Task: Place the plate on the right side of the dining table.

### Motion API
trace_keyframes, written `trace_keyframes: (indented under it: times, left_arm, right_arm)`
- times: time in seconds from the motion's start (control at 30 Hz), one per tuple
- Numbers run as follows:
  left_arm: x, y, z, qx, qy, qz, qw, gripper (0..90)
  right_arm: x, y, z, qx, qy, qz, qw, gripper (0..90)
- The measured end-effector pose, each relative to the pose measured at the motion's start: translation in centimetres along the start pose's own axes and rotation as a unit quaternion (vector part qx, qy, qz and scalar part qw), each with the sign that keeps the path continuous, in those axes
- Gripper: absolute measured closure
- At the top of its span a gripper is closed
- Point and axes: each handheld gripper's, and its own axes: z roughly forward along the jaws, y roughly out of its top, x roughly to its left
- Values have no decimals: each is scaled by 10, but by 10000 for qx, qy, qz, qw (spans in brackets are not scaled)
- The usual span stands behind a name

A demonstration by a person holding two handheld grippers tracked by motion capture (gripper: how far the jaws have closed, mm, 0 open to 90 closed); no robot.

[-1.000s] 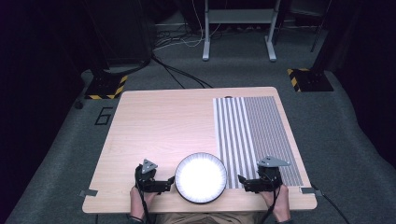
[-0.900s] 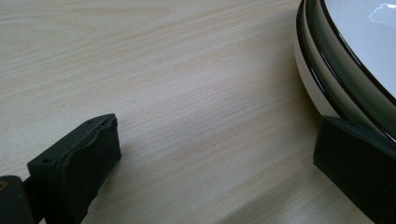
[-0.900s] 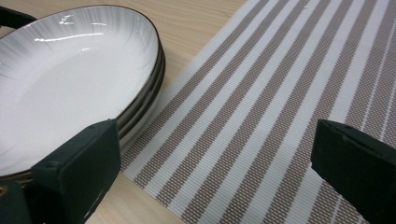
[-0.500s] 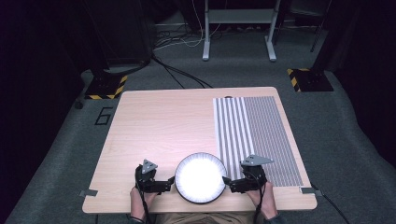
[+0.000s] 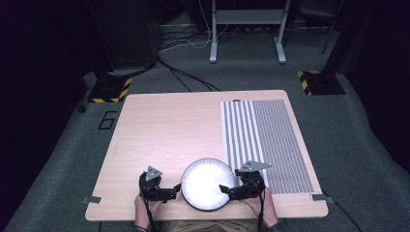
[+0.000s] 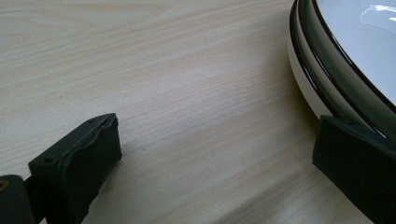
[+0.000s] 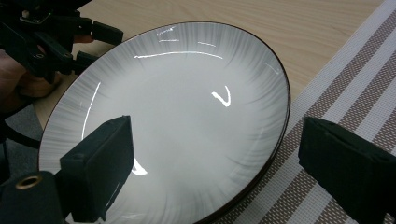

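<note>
Black tools [image 5: 176, 193], grey triangular plates [image 5: 256, 165]

A light wooden table [image 5: 164, 140] stands on grey carpet [image 5: 358, 145], lit brightly while the room beyond it falls into darkness. On the table's right part lies a striped grey and white mat [image 5: 266, 140]; just past the table's far left corner and far right corner sit two black bases edged with yellow and black hazard tape [image 5: 110, 90] [image 5: 320, 82]. Farther behind the table, a grey metal stand [image 5: 246, 29] rises on two legs, with cables [image 5: 183, 72] trailing across the carpet toward the table's far edge.
</note>
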Motion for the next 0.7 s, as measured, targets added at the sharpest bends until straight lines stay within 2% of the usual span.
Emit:
trace_keyframes:
  times: [0.17, 0.33, 0.7]
  left_arm:
    - [0, -1, 0, -30, -2, -7, 10000, 10]
    - [0, 0, 0, -27, -12, -12, 10000, 11]
    - [0, -1, 0, -28, -12, -10, 10000, 11]
  right_arm:
    - [3, 0, 3, 9, 55, -30, 10000, 108]
    - [2, 0, 4, -76, 138, 87, 9998, 100]
    - [3, -1, 5, -72, 96, 132, 9998, 100]
